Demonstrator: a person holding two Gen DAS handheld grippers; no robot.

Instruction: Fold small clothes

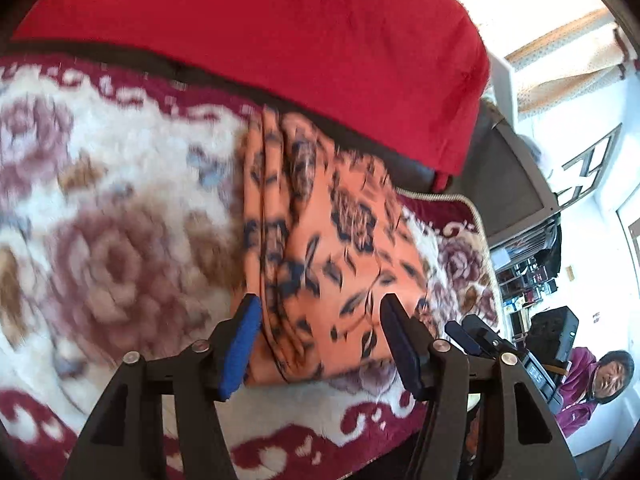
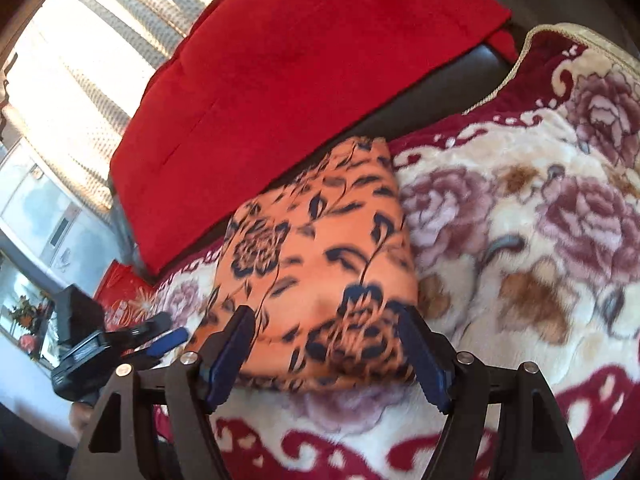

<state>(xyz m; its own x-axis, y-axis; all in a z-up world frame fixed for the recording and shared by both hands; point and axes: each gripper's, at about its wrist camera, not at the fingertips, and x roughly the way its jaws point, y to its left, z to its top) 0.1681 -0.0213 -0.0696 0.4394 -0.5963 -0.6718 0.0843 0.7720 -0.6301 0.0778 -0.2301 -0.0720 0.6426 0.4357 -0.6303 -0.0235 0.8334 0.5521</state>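
Although the left wrist view is smeared by motion, the orange flowered cloth (image 1: 320, 248) can be made out lying folded into a thick oblong on the rose-patterned blanket (image 1: 112, 240), its stacked edges along the left side and its far end near the red cushion (image 1: 280, 40). The left gripper (image 1: 318, 344) stands released, both blue pads clear of the fabric and nothing between them, while the right gripper (image 1: 476, 338) shows low at the right with a person seated beyond it. From the right wrist view, the same cloth (image 2: 316, 256) lies flat and squared on the blanket (image 2: 520, 240), just in front of the cushion (image 2: 288, 92); the right gripper (image 2: 328, 354) is likewise spread wide and empty, its pads either side of the near edge without pressing on it, and the left gripper (image 2: 160, 340) sits off to the left. Folding of this piece looks finished (or all but), so the next move probably calls for setting it aside or reaching for another garment. No basket, box or other container appears in either view.
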